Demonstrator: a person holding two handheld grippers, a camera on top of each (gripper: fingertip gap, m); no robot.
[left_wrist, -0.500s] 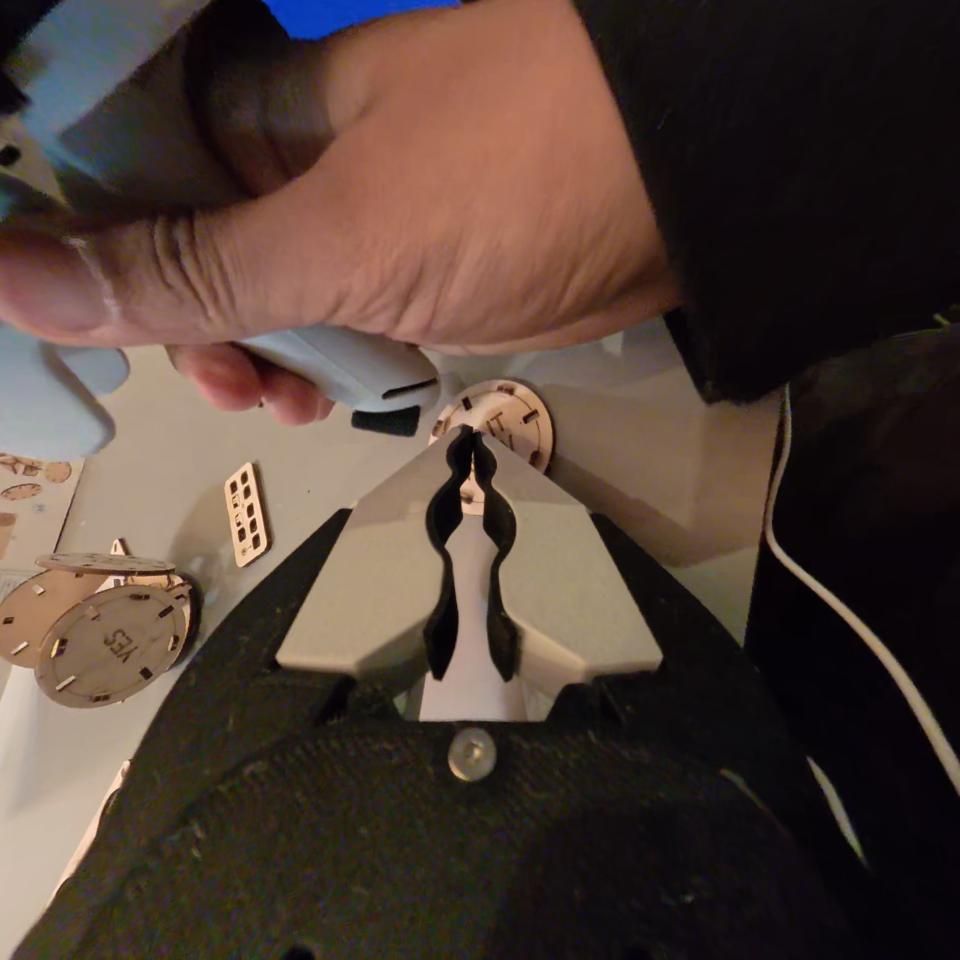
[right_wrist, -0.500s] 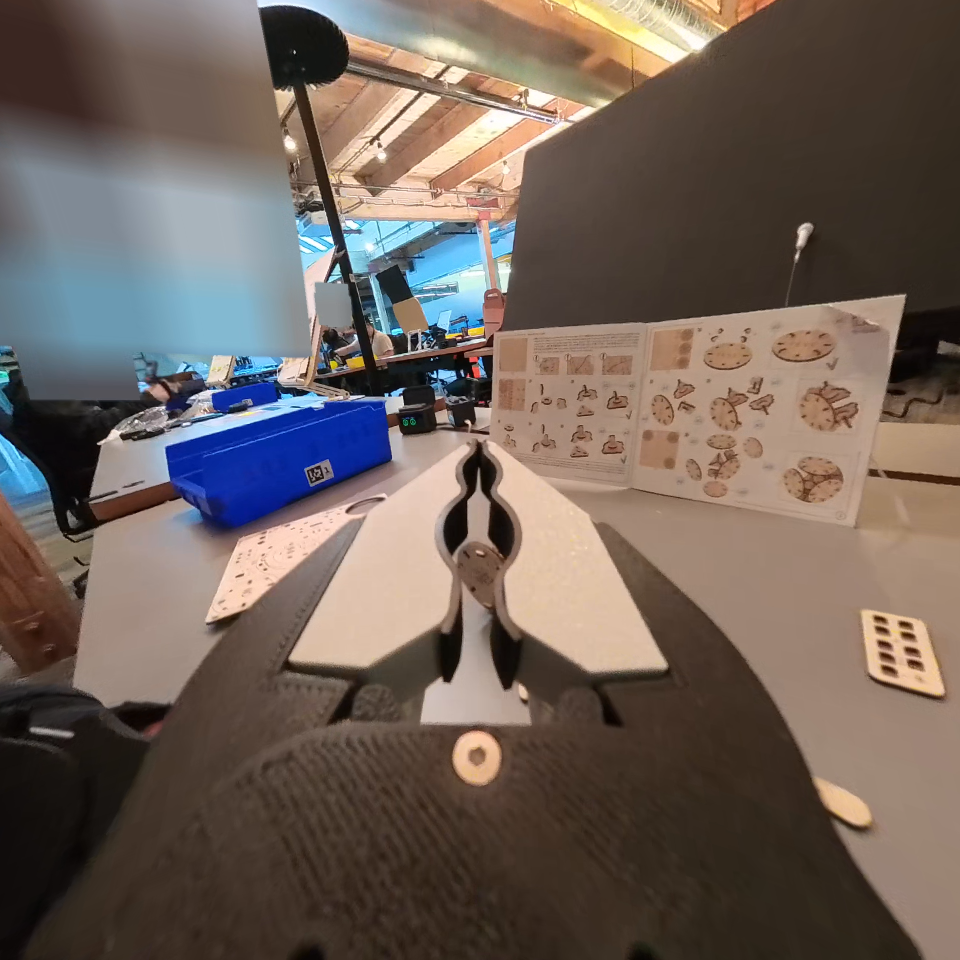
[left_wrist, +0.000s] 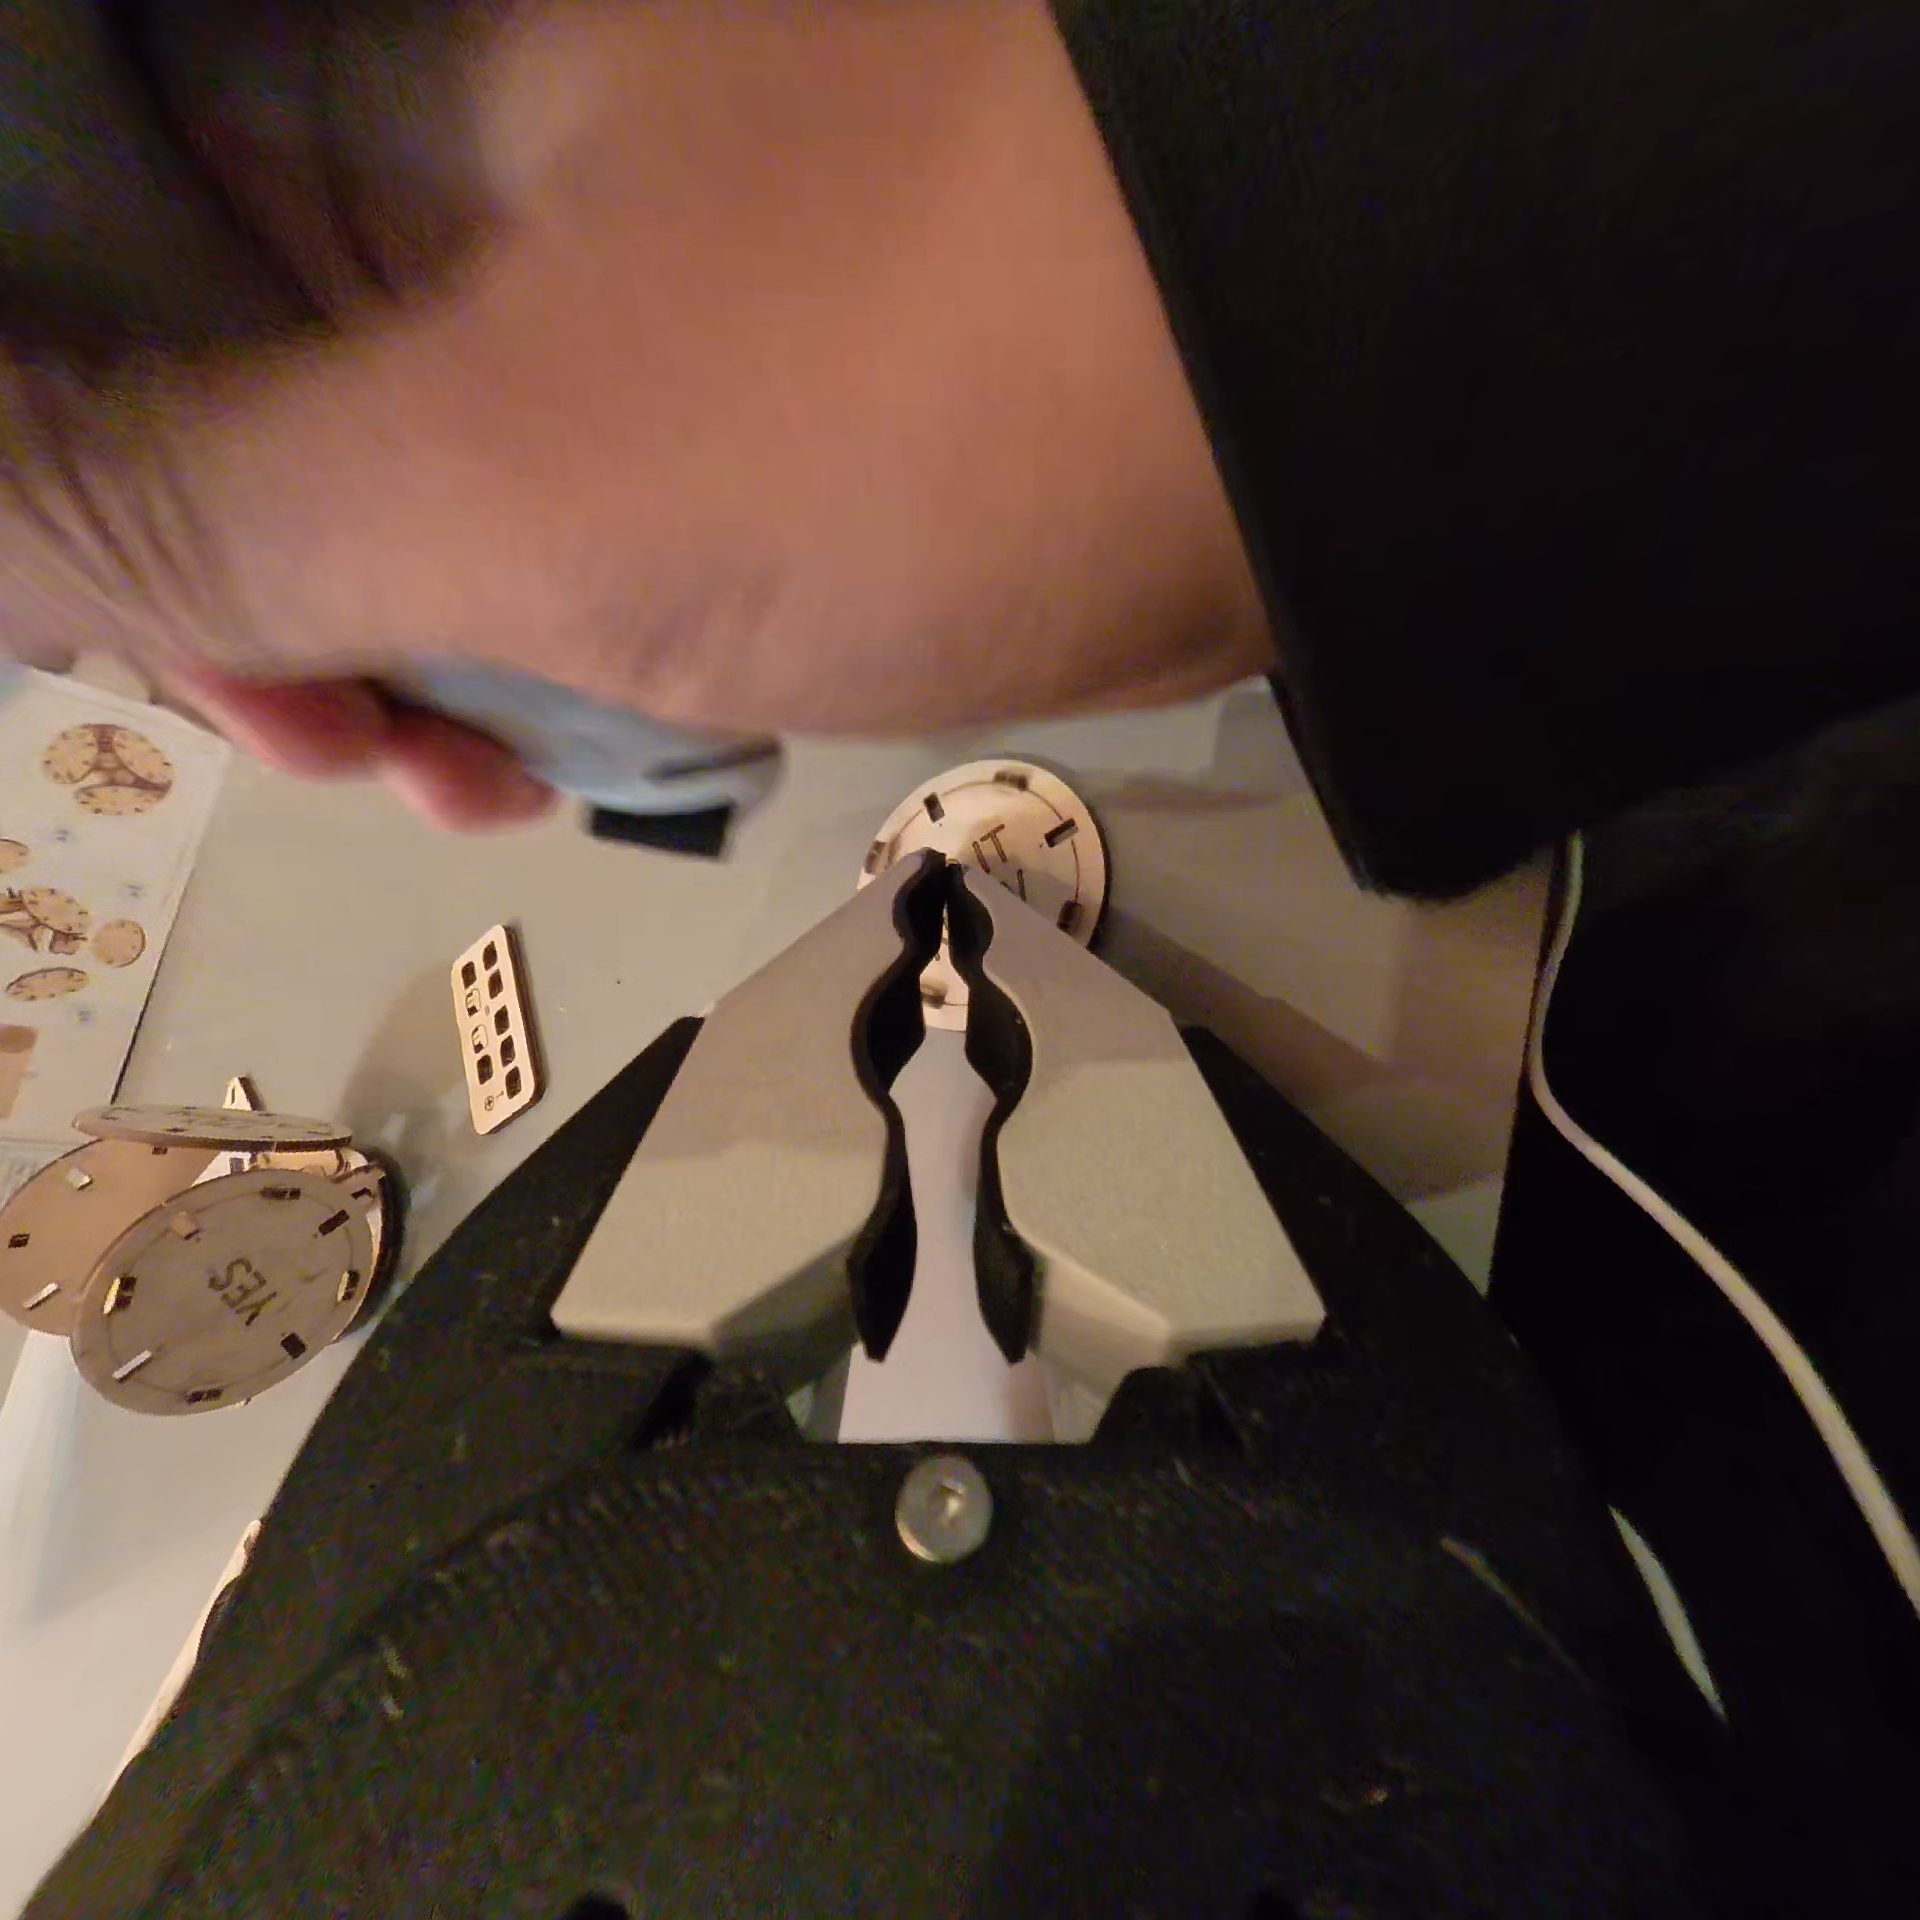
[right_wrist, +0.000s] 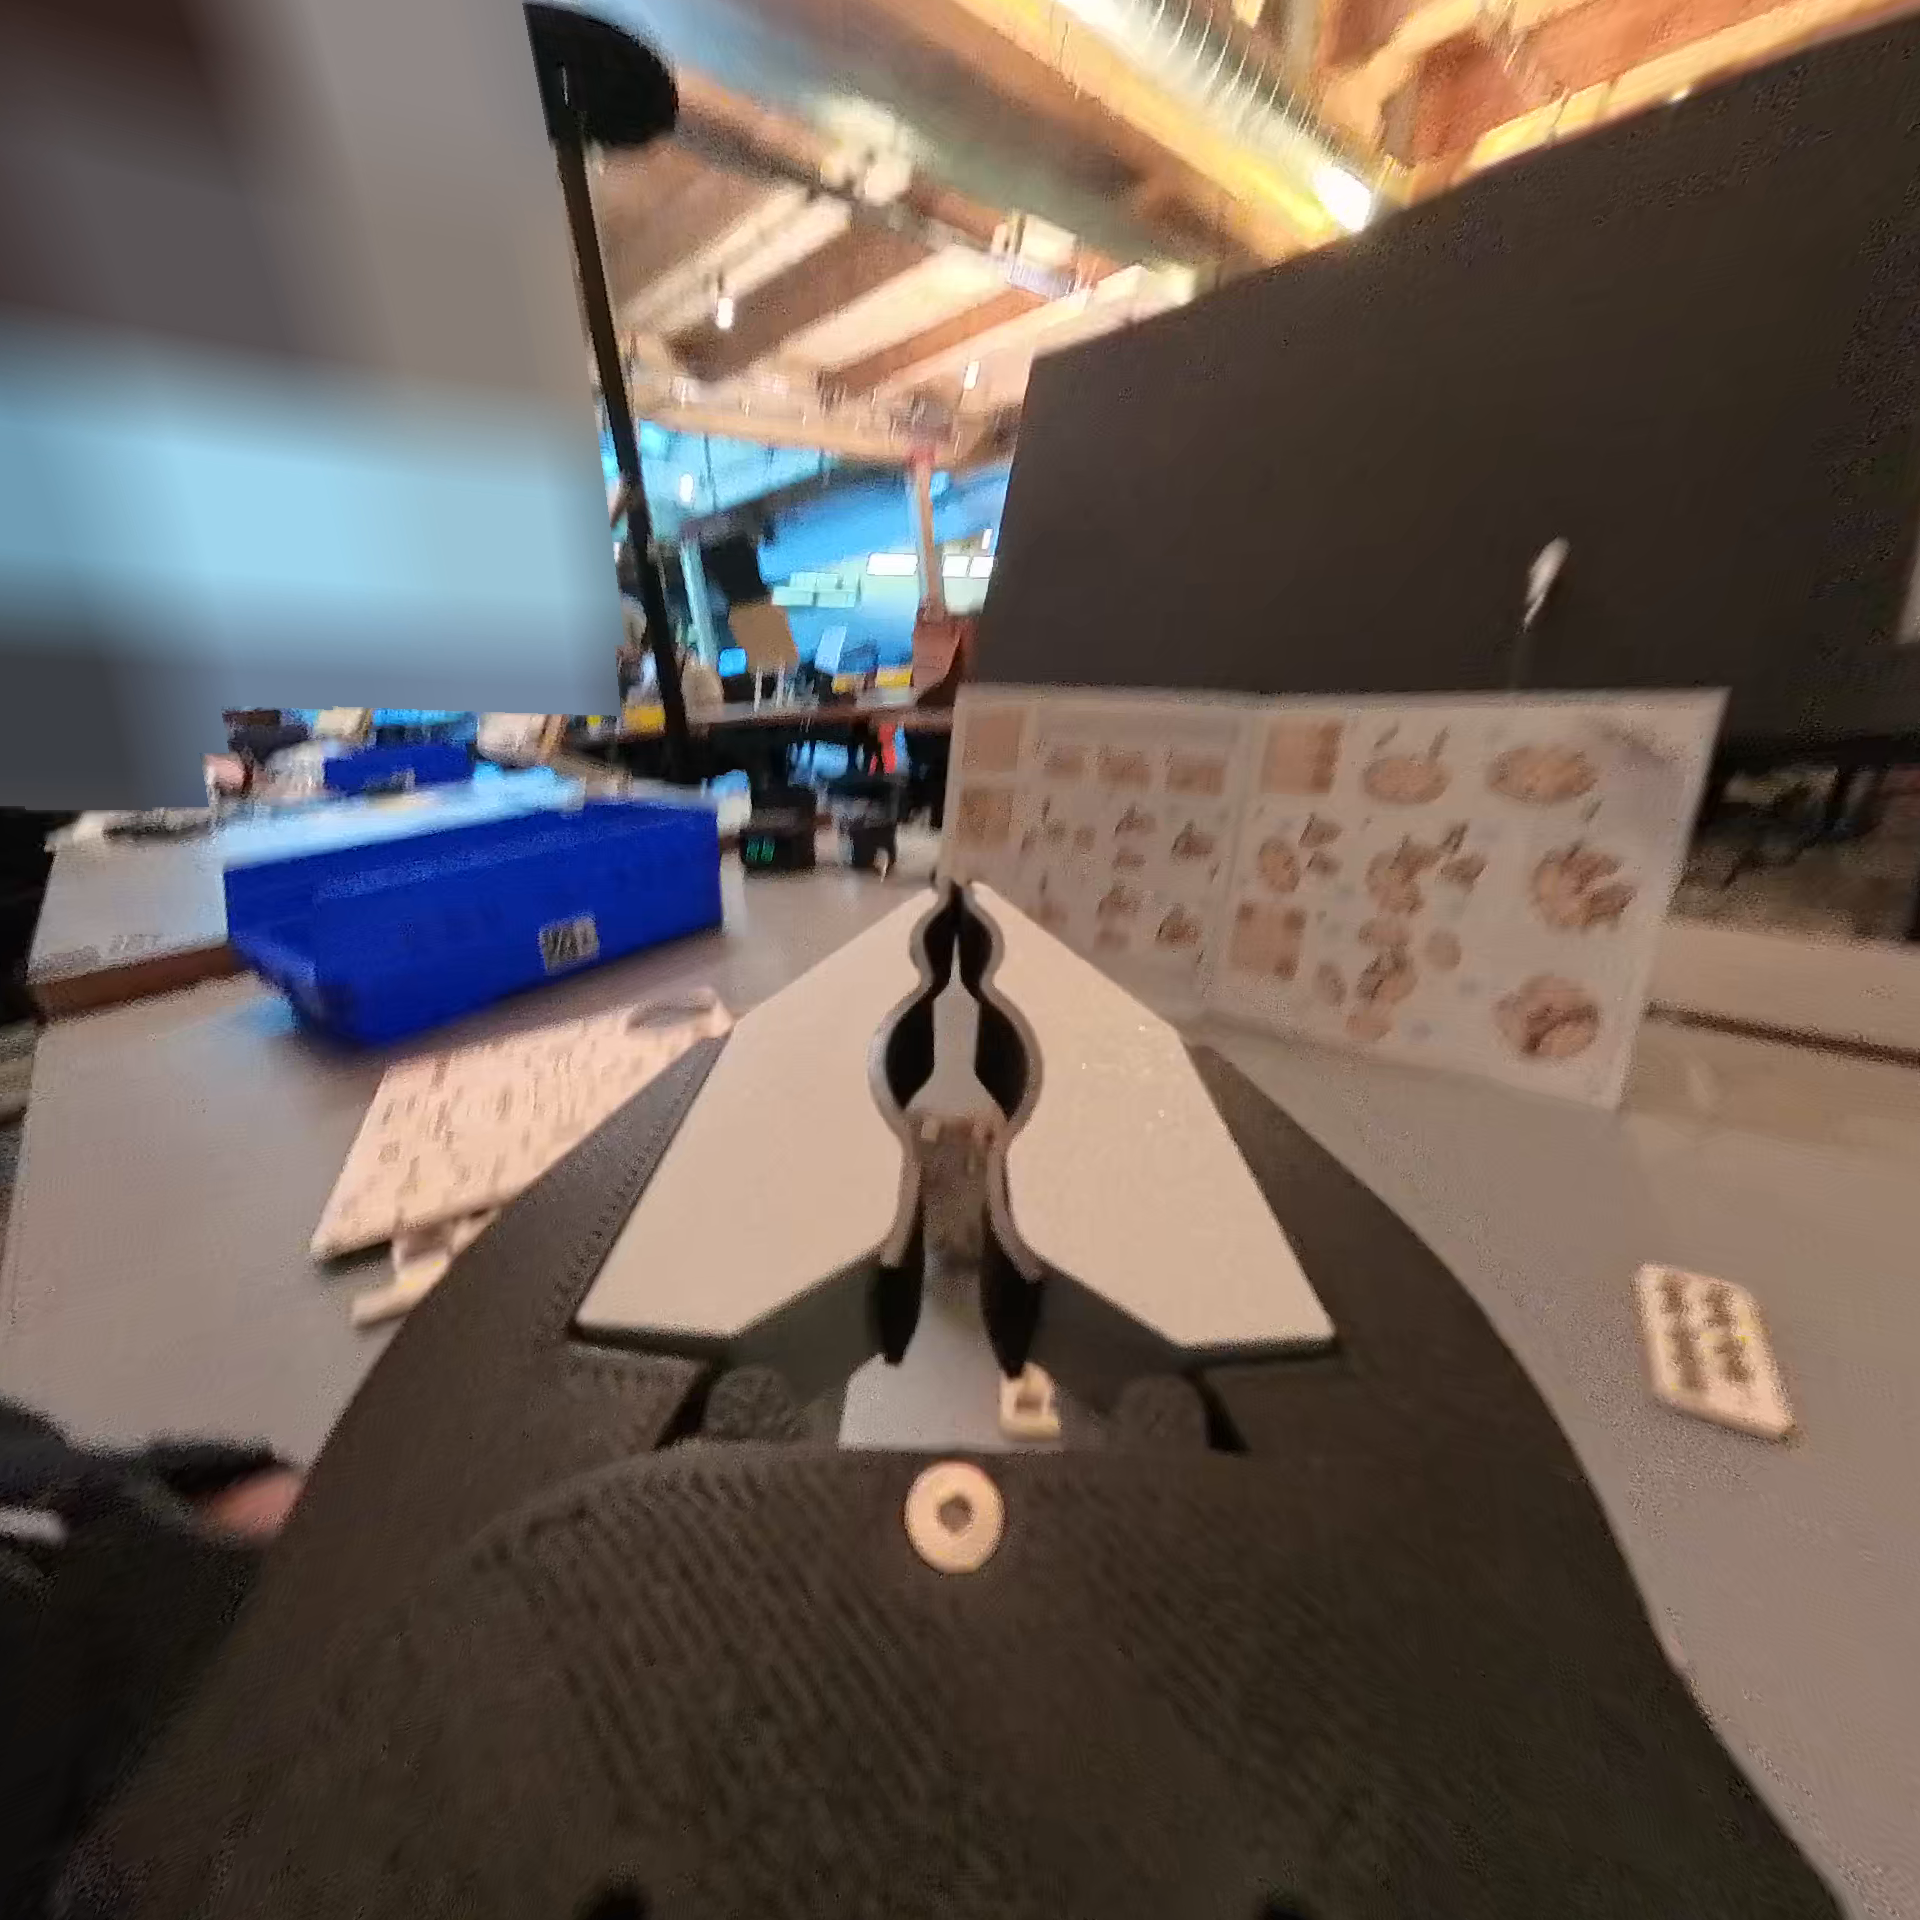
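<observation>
Left gripper (left_wrist: 940, 862) closed, tips together right above the middle of a pale wooden disc (left_wrist: 1023, 831) lying on the grey table (left_wrist: 312, 935); cannot tell if anything is pinched at the very tips. At 9 o'clock from it, a slotted wooden strip (left_wrist: 497, 1029); at 8 o'clock, a group of joined wooden discs (left_wrist: 208, 1278). At 12 o'clock, close and large, a hand (left_wrist: 727, 416) around a grey handle; at 3 o'clock, a white cable (left_wrist: 1714, 1278). Right gripper (right_wrist: 956, 896) also closed at the tips, with a small wooden piece (right_wrist: 951, 1184) wedged between the fingers behind the tips, blurred. At 9 o'clock, a punched wooden sheet (right_wrist: 499, 1112) flat on the table. Farther, at 10 o'clock, a blue box (right_wrist: 468, 904); at 2 o'clock, an instruction sheet (right_wrist: 1351, 883) standing before a black panel (right_wrist: 1455, 468).
</observation>
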